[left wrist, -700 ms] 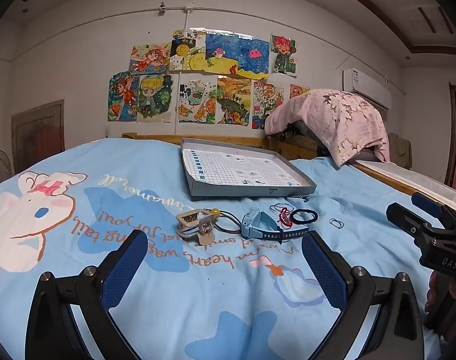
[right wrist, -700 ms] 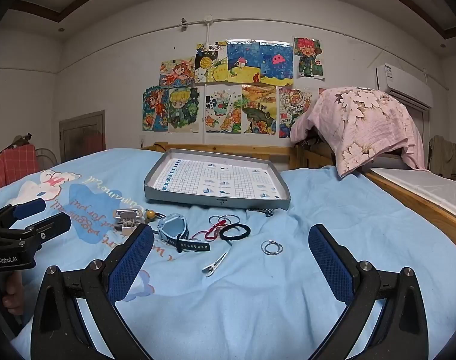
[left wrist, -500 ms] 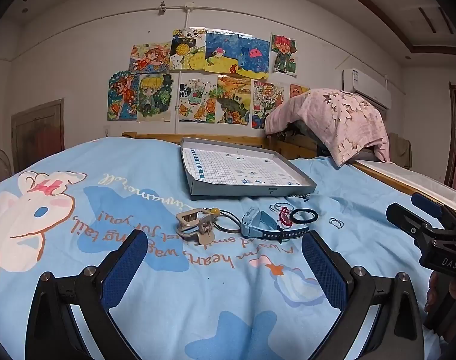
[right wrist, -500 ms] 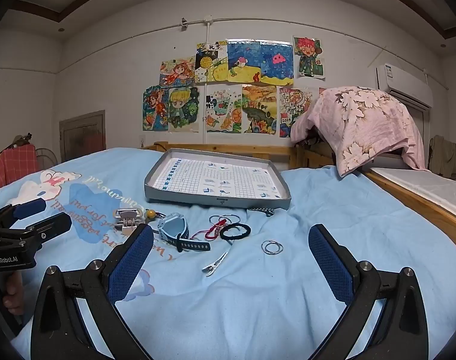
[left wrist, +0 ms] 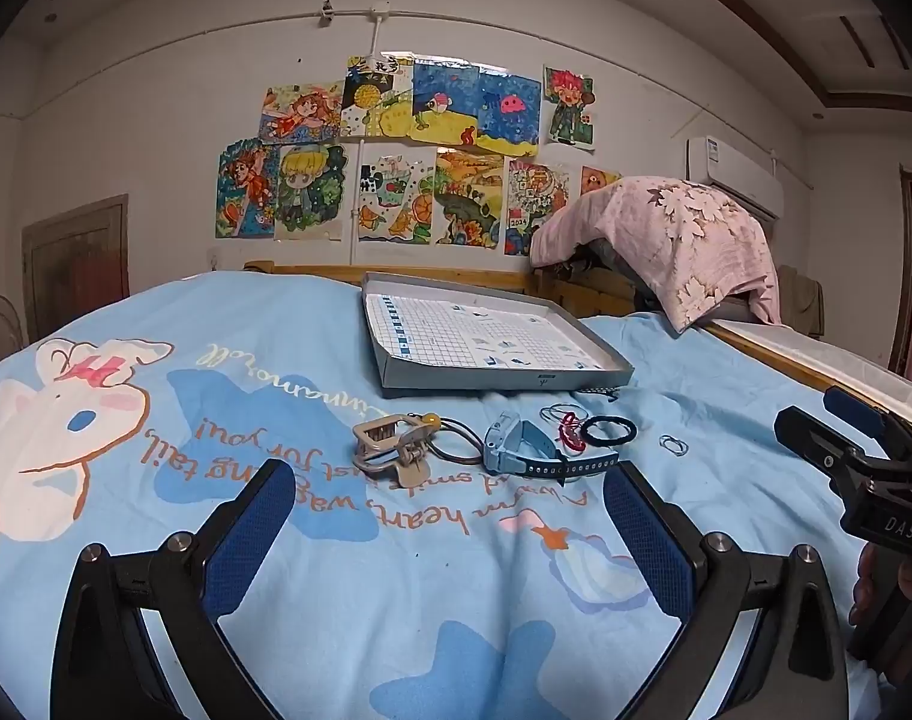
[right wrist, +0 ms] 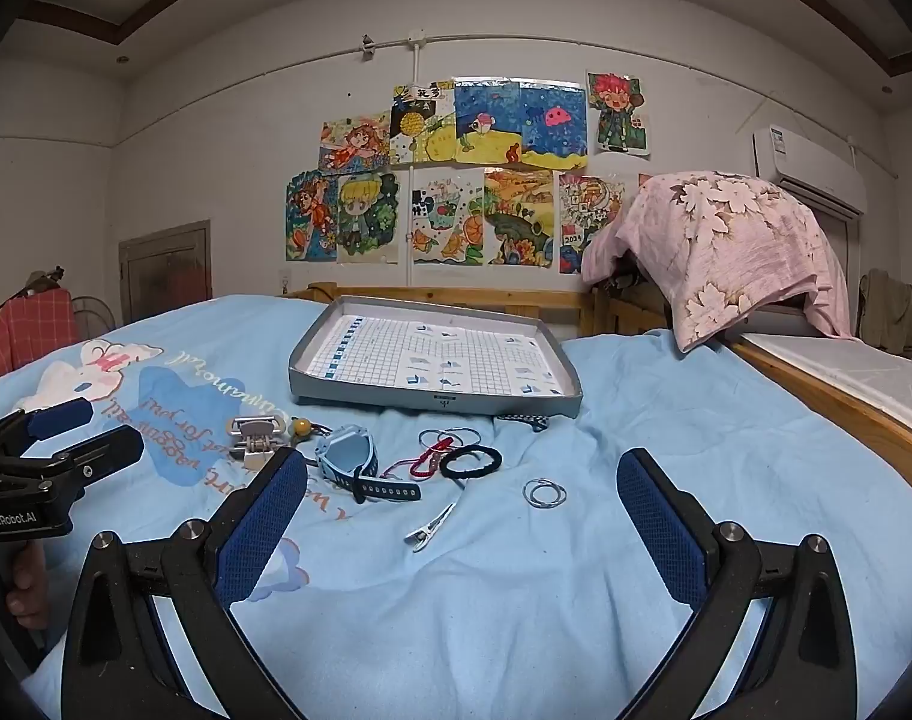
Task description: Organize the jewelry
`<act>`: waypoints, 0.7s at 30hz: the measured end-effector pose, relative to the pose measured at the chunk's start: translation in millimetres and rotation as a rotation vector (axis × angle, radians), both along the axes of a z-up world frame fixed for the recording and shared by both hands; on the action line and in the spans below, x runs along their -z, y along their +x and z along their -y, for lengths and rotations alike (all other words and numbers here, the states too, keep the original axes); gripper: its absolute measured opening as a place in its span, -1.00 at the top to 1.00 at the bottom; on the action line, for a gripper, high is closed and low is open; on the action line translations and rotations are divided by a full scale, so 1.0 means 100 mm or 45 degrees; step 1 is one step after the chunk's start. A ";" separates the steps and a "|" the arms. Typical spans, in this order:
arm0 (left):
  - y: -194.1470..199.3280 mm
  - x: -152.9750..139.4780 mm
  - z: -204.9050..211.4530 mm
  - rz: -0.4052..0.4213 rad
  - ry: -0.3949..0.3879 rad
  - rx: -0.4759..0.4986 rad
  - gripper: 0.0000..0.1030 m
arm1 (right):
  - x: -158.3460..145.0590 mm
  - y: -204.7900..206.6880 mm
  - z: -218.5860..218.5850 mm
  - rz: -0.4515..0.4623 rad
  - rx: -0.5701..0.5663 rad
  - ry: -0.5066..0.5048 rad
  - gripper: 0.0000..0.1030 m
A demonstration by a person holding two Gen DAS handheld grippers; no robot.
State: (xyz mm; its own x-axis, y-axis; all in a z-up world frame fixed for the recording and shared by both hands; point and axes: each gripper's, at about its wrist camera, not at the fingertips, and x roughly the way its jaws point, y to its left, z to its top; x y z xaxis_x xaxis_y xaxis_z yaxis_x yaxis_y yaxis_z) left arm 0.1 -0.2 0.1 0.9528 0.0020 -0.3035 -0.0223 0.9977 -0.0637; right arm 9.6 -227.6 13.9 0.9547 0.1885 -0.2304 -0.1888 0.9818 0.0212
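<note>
Both hand-held grippers hang wide open with nothing in them, the left hand-held gripper (left wrist: 450, 531) and the right hand-held gripper (right wrist: 462, 525). The jewelry lies in a row on the blue bed (right wrist: 666, 420), just in front of the gray tray (right wrist: 435, 401). The silver hair clip (right wrist: 430, 527) is nearest the right one, lying slantwise just ahead of its fingers.

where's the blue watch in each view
Left wrist: blue watch lies centre, just beyond the fingertips, right of the beige clip.
Right wrist: blue watch lies left of centre, beside the left fingertip.
Shared landmark: the grey tray behind it.
</note>
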 end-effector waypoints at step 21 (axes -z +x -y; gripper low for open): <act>0.00 0.00 0.00 -0.004 -0.004 0.001 -1.00 | -0.01 0.00 0.02 -0.001 0.000 0.001 -0.98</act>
State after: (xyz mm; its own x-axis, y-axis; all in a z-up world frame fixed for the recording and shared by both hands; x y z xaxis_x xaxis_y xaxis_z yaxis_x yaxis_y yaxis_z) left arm 0.2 -0.1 -0.1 0.9518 0.0005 -0.3067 -0.0220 0.9975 -0.0668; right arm 9.5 -229.9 15.0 0.9544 0.1890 -0.2312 -0.1890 0.9817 0.0224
